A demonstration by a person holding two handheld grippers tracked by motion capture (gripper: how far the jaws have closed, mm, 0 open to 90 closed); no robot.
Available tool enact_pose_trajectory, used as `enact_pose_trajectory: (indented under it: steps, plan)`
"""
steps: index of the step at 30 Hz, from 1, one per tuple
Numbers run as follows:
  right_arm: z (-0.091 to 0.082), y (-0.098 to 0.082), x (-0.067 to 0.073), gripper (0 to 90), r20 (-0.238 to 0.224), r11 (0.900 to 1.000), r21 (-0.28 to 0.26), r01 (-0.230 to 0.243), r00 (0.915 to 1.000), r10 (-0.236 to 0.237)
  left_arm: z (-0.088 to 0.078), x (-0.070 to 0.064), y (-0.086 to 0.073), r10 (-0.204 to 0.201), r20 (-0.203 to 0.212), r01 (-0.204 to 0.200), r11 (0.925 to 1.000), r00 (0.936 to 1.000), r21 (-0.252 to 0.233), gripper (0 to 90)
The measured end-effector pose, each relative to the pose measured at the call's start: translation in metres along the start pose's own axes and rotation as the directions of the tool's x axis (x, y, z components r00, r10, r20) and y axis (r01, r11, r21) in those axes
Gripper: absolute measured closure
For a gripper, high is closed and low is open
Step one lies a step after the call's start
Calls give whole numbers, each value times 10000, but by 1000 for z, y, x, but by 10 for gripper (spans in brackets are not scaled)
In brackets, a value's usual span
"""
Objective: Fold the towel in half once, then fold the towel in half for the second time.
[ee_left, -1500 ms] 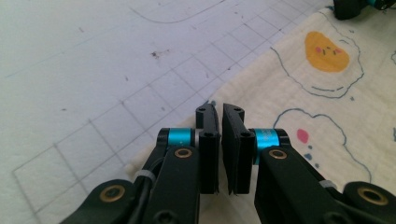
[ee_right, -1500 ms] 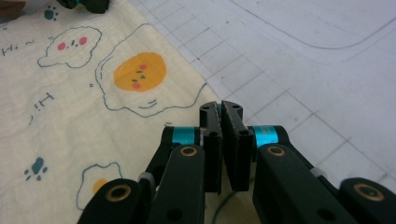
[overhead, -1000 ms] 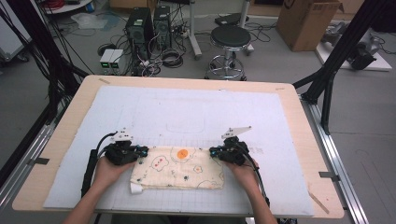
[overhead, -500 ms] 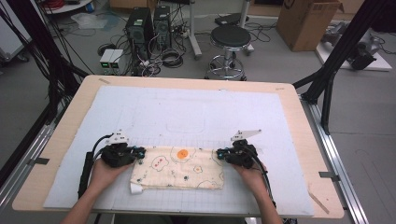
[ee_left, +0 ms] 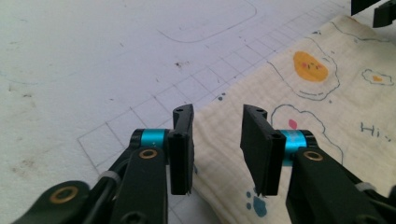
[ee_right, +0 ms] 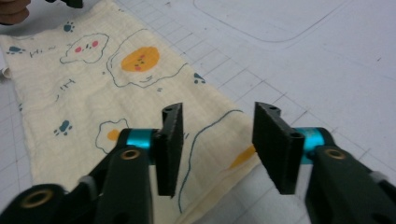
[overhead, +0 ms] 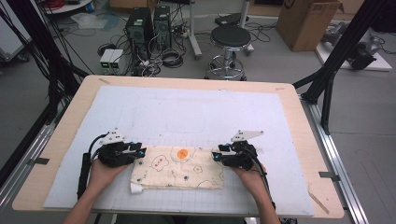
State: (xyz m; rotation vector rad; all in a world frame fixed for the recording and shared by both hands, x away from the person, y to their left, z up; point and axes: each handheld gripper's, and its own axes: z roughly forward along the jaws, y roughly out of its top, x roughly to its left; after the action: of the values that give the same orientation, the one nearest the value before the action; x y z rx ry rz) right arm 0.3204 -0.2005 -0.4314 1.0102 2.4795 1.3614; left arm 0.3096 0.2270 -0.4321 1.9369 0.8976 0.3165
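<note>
A cream cloth (overhead: 177, 168) printed with fried eggs and paw marks lies folded flat on the white grid mat (overhead: 187, 112), near the front edge. My left gripper (overhead: 140, 151) sits at its left end and my right gripper (overhead: 215, 156) at its right end. Both point inward along the cloth. The jaws of both have just been opening. In the left gripper view the left gripper (ee_left: 217, 116) stands open over the cloth's edge (ee_left: 327, 107), pads clear of it. In the right gripper view the right gripper (ee_right: 219, 114) stands open above the cloth's corner (ee_right: 93, 93).
A small white tag (overhead: 135, 189) sticks out at the cloth's near left corner. The mat covers most of the wooden table (overhead: 299, 107), with bare grid behind the cloth. Beyond the table stand a stool (overhead: 232, 39) and a cardboard box (overhead: 306, 21).
Both grippers' jaws have opened and let go of the cloth's ends. The cloth lies flat where it was, and the hands have hardly shifted.
</note>
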Motion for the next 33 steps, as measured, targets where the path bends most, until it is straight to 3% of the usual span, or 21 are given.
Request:
enact_pose_trajectory:
  steps: [7, 11, 26, 33]
  plan:
    - [-7, 3, 3, 393, 180, 9994, -315, 118, 9998, -113, -2, 0, 3, -422, 82, 424, 9985, 9991, -338, 519]
    - [-10, 4, 3, 361, 208, 9989, -452, 86, 9998, -77, -4, 1, 3, -388, 27, 389, 9980, 9992, -490, 493]
    - [-8, 7, 3, 358, 74, 9992, -395, 68, 10000, -65, -3, 0, 4, -286, -35, 284, 9985, 9996, -476, 483]
    - [-2, 10, 0, 382, 196, 9998, -216, 40, 9998, -36, 0, 5, 4, -364, -464, 347, 9987, 9983, -380, 492]
